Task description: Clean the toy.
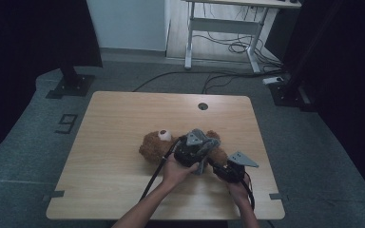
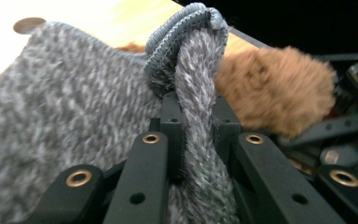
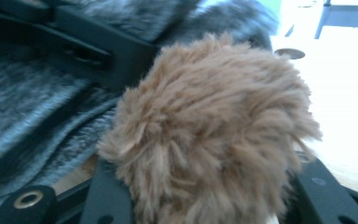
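A brown, shaggy plush teddy bear (image 1: 153, 148) lies on the pale wooden table (image 1: 109, 137), dressed in a grey, flecked knitted garment (image 2: 51, 116). The left gripper (image 1: 193, 151) sits over the bear's middle with its jaws clenched on a bunched fold of that knit, the ribbed hem (image 2: 177, 28) looped just above its tips. The right gripper (image 1: 229, 170), just beside it, clasps one furry brown limb (image 3: 209, 135) of the bear between its jaws.
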{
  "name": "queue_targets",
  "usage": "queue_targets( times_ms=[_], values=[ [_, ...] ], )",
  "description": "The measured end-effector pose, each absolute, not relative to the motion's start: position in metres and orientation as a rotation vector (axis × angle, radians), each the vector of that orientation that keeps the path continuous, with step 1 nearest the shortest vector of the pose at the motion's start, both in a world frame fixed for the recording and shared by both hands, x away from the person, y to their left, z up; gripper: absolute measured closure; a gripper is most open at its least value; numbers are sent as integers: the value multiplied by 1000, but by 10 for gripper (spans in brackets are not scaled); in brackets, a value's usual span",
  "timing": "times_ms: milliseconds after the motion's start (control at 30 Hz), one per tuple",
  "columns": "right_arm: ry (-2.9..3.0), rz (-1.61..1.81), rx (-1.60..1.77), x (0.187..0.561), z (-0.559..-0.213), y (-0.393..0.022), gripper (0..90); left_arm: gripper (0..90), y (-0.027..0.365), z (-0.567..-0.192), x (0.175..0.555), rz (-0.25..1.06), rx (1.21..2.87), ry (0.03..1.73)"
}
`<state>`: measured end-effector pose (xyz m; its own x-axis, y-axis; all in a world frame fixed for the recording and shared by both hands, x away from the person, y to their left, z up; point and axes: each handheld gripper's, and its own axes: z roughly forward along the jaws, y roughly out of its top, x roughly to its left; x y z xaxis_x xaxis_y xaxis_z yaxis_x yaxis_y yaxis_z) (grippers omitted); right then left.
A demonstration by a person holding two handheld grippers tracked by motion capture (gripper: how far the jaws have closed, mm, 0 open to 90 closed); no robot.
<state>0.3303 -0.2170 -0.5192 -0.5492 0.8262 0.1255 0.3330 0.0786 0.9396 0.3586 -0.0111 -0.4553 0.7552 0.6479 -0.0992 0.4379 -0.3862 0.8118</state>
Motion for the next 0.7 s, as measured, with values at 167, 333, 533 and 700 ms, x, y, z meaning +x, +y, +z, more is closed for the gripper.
queue_targets(
  times_ms=[167,333,533,700],
  values=[
    [1922,1477,1139,331,-520,-217,555,796,23,-456,351,313,1982,890],
    [1923,1473,1146,332,-522,-219,556,795,56,-458,349,390,1948,950],
    [1929,1479,1142,333,-523,-222,556,796,113,-459,356,393,1864,1057],
    [1929,1471,1142,333,-523,-221,555,795,150,-461,355,410,1811,1128]
  ],
)
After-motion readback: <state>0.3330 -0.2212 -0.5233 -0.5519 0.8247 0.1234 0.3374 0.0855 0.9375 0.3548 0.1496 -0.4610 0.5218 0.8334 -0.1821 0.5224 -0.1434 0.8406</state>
